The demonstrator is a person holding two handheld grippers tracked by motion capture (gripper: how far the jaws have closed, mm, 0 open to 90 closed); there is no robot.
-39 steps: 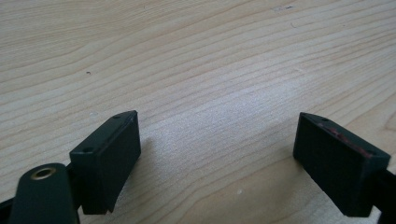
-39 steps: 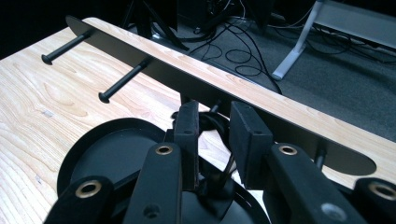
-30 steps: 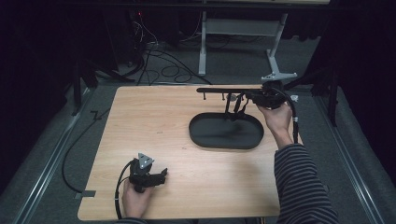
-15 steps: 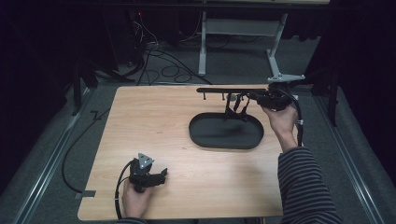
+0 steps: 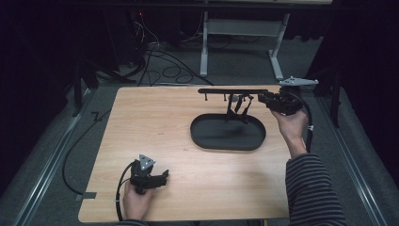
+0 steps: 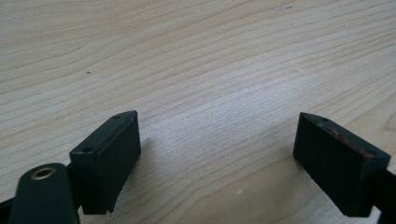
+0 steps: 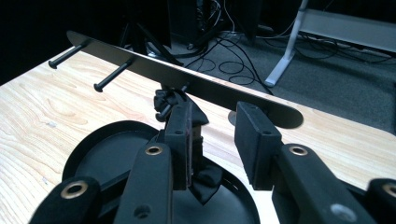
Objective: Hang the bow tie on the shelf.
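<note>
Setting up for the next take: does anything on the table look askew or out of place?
Nothing stands out. The black rack stands over the oval tray, a dark item hangs from its pegs, and no spills show on the wooden table.

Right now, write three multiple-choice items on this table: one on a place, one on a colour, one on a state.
1. Where does the left gripper sit?
A. near front-left of the table
B. inside the tray
C. on the floor

2. What colour is the oval tray?
A. white
B. black
C. red

3. How do the left gripper's jaws stand?
A. shut on a cloth
B. shut on a peg
C. open, nothing between

Key: 1 A, the high view shows it near the front edge; 2 B, the tray is black; 3 C, bare wood shows between the pads.
</note>
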